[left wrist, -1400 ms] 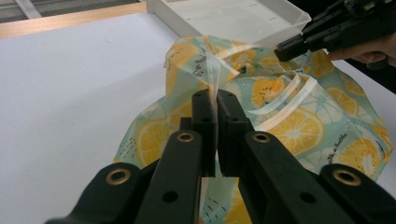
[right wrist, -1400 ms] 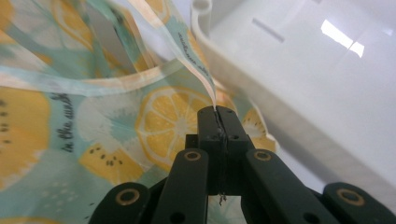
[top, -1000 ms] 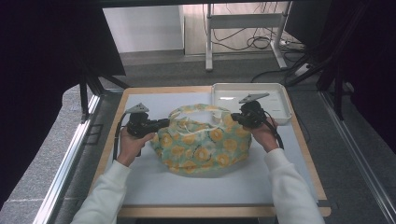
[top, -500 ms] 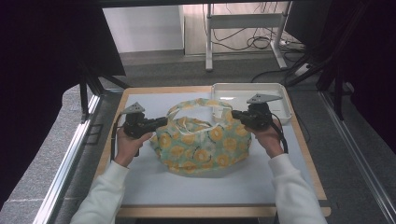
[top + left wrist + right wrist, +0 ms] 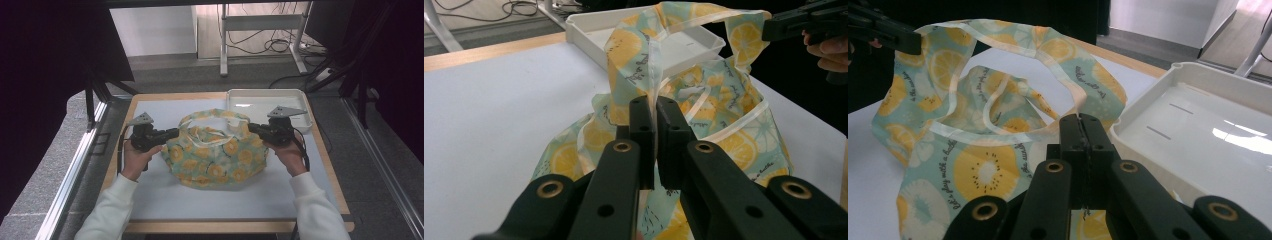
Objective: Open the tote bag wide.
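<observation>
Lemon-print bag (image 5: 215, 152) stretched between two tongs at mid-bench.

The bench (image 5: 225, 200) has a pale top with a wooden rim; grey floor and cables lie beyond. A white tray (image 5: 267, 102) at its far right corner is bare. Left tongs (image 5: 175, 133) and right tongs (image 5: 251, 127) are each clamped on the bag's edge.
</observation>
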`<action>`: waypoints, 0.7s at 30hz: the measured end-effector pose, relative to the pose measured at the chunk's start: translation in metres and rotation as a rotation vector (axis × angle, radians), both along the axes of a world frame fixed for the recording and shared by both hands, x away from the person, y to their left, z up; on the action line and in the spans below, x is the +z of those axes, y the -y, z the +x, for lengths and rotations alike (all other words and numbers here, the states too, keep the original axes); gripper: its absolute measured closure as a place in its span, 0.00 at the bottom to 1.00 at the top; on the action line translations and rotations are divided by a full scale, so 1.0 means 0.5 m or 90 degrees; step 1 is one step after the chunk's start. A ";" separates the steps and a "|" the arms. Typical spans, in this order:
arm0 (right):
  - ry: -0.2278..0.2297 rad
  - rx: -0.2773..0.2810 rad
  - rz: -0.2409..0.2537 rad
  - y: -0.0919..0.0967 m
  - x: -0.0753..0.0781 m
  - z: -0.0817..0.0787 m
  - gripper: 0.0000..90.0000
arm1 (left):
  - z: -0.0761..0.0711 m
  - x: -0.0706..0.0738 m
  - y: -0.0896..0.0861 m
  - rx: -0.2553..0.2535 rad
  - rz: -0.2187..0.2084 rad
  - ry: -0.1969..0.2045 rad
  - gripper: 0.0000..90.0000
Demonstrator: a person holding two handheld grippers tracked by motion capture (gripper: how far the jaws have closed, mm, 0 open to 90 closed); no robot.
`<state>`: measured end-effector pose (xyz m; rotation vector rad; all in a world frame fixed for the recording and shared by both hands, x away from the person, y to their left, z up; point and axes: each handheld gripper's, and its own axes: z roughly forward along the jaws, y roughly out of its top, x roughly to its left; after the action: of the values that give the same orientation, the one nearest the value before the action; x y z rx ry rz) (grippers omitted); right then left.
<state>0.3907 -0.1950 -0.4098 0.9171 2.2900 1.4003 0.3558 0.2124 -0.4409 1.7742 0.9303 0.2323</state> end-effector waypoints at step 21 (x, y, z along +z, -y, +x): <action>-0.030 0.042 0.025 0.036 -0.045 -0.074 0.99 | -0.054 0.007 0.006 -0.022 0.002 0.008 0.98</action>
<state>0.3537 -0.2128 -0.4321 0.9032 2.3553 1.4699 0.3287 0.2094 -0.4374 1.7879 0.8898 0.2220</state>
